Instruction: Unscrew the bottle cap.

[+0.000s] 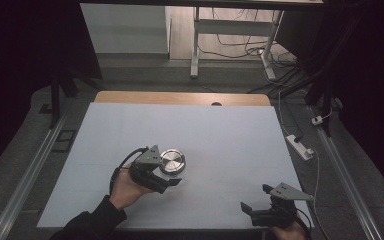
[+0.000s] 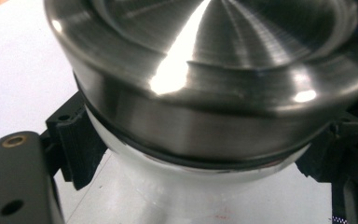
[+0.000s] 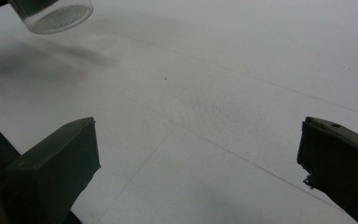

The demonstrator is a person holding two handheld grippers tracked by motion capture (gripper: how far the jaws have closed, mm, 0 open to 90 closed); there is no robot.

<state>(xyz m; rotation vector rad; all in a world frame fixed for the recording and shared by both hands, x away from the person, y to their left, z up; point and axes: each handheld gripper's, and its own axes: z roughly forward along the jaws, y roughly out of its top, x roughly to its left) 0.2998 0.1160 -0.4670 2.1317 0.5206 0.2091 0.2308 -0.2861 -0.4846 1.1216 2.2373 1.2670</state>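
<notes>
Left gripper (image 1: 172, 181) I find clamped on the jar (image 1: 172, 161) beneath its steel lid (image 2: 205, 70); right gripper (image 1: 256, 199) gapes wide, holding nothing.

Lab/test rig: dark curtains, floor cables (image 1: 240, 50), white-topped table (image 1: 220, 130)

Brushed-silver lid (image 2: 205, 70) on a clear jar (image 2: 186, 182) — black fingers (image 2: 74, 140), white table (image 1: 230, 135).
</notes>
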